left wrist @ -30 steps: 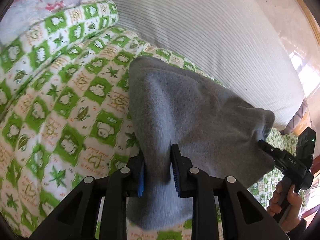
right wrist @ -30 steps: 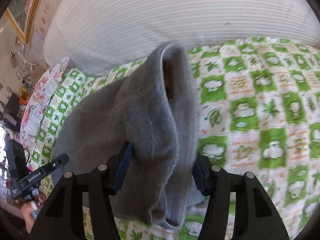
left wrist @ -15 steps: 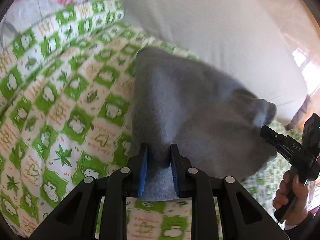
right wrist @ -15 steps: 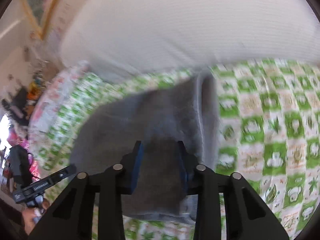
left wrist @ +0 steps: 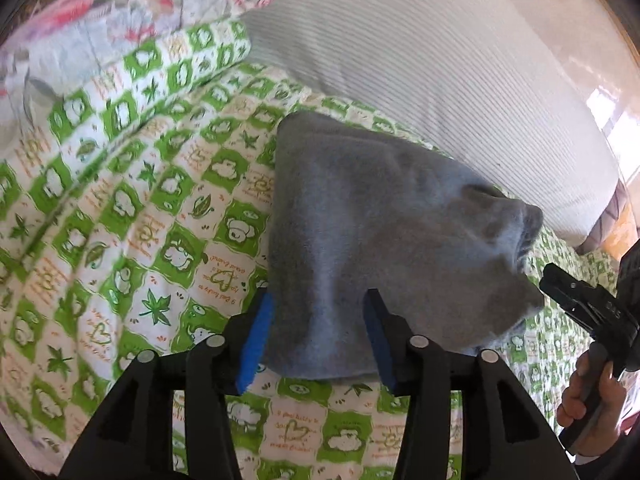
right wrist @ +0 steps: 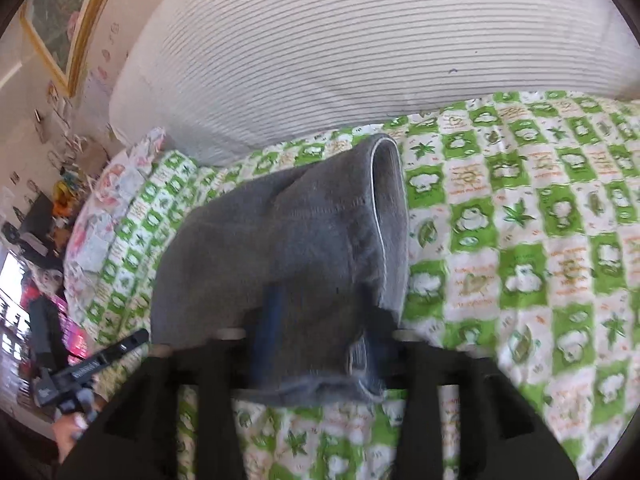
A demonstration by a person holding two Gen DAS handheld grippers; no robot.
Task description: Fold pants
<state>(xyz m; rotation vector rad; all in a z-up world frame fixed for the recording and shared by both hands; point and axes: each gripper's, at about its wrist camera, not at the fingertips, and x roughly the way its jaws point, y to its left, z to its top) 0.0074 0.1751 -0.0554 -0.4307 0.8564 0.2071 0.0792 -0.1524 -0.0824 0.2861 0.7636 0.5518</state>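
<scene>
The grey fleece pants (left wrist: 380,220) lie folded into a thick bundle on the green-and-white quilt (left wrist: 120,240). My left gripper (left wrist: 318,340) straddles the bundle's near edge. Its jaws are opening, and the blue pads (left wrist: 260,340) stand off the cloth on either side. In the right wrist view the pants (right wrist: 288,232) show a white-piped hem at the far right. My right gripper (right wrist: 324,332), blurred, is also opening with the cloth's near end loose between its fingers. Each gripper appears in the other's view: the right gripper (left wrist: 580,304) with its hand (left wrist: 592,392), and the left gripper (right wrist: 96,364).
A large white striped cushion (left wrist: 420,60) runs along the far side of the bed, just behind the pants. A floral pillow (left wrist: 120,20) and a green patterned pillow (left wrist: 160,72) lie at the far left. A framed picture (right wrist: 60,20) hangs on the wall.
Both grippers were shut on the pants' near edge with the cloth raised. Now both jaws have spread, the pads are off the cloth, and the bundle has settled on the quilt.
</scene>
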